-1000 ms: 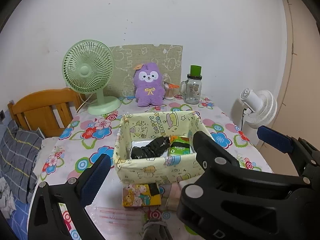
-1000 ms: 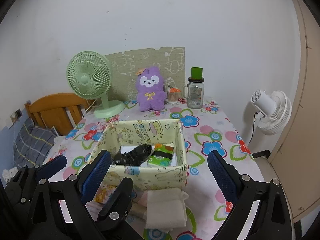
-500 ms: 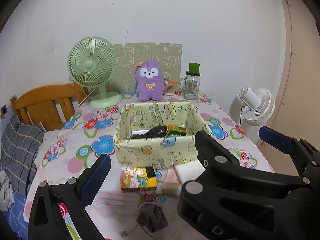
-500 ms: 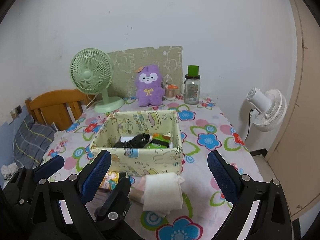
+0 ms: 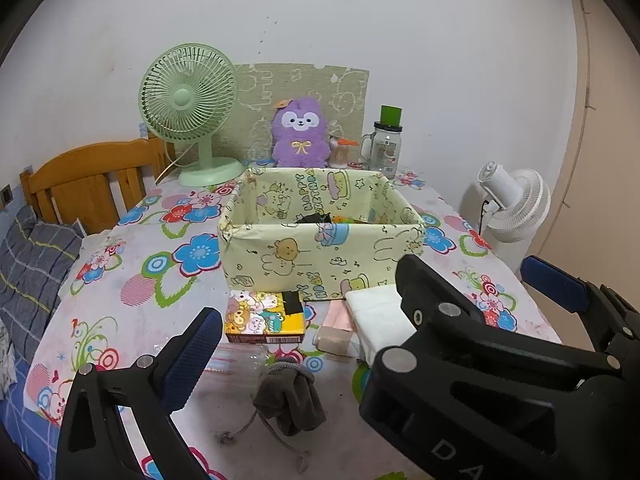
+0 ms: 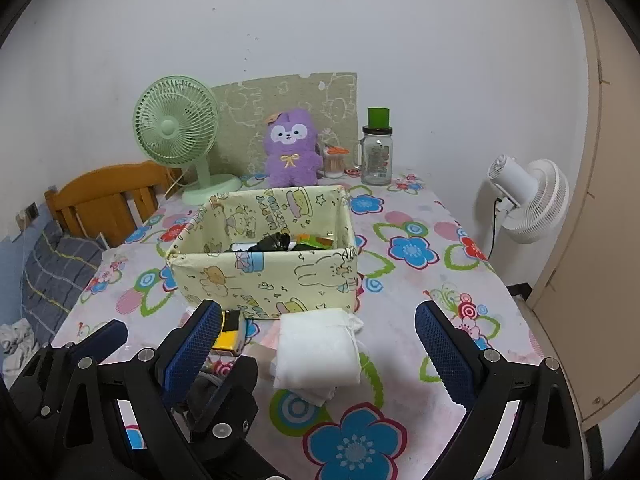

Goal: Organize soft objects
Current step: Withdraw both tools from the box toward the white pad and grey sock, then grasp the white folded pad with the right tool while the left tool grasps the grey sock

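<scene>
A yellow cartoon-print fabric box (image 5: pixel 320 256) (image 6: pixel 264 276) stands mid-table with a black item (image 6: pixel 272 242) and a green packet inside. In front of it lie a yellow cartoon pack (image 5: pixel 264 316), a pink pad (image 5: pixel 336 324), a white folded pad (image 6: pixel 320 348) (image 5: pixel 376 316) and a grey drawstring pouch (image 5: pixel 292 400). My left gripper (image 5: pixel 316 344) hangs open above the pouch; its right finger is hidden behind the other gripper's black body. My right gripper (image 6: pixel 320 332) is open around the white pad from above, touching nothing. A purple plush (image 5: pixel 300 132) sits at the back.
A green desk fan (image 5: pixel 188 104) and a jar with a green lid (image 5: pixel 386 144) stand at the table's far edge. A white fan (image 6: pixel 528 196) is off the table's right side. A wooden headboard (image 5: pixel 88 184) and plaid bedding are on the left.
Both grippers have drawn back from the box and dropped lower, so the box's front wall hides most of its contents. The grey pouch has come fully into the left view. Both stay open.
</scene>
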### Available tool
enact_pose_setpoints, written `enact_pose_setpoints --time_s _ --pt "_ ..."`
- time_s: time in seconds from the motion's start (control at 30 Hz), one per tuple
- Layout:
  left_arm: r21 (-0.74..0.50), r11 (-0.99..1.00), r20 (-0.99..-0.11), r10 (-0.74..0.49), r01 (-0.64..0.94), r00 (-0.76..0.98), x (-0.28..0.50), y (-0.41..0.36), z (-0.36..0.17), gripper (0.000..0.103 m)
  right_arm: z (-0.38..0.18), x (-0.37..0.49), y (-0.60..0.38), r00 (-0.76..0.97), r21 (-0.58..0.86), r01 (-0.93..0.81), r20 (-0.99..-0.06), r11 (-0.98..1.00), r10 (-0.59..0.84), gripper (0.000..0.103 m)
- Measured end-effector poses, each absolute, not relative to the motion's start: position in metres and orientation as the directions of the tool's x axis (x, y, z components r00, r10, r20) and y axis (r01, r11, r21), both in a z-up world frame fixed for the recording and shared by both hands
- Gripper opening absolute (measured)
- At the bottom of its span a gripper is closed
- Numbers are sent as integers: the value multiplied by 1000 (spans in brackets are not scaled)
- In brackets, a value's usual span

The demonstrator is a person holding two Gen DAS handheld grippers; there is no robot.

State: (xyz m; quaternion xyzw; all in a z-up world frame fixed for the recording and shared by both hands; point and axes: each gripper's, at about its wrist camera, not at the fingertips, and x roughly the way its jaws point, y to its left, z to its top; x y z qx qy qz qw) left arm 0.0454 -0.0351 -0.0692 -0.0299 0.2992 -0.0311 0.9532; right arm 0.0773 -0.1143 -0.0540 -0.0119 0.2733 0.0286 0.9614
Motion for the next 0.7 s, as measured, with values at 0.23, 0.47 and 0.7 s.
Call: enact_pose_setpoints --time_s 0.23,0.47,0.7 --pt "-66 997 -582 -69 38 811 45 -36 -84 98 -68 76 -115 852 -16 -50 -523 999 35 99" --pt "-70 997 -623 -76 41 779 51 -33 -105 90 -90 84 -113 827 -30 -46 -562 998 21 98" --pt "-71 997 -665 -77 40 743 59 -32 -121 82 -107 93 -109 809 -50 -45 -588 998 7 98"
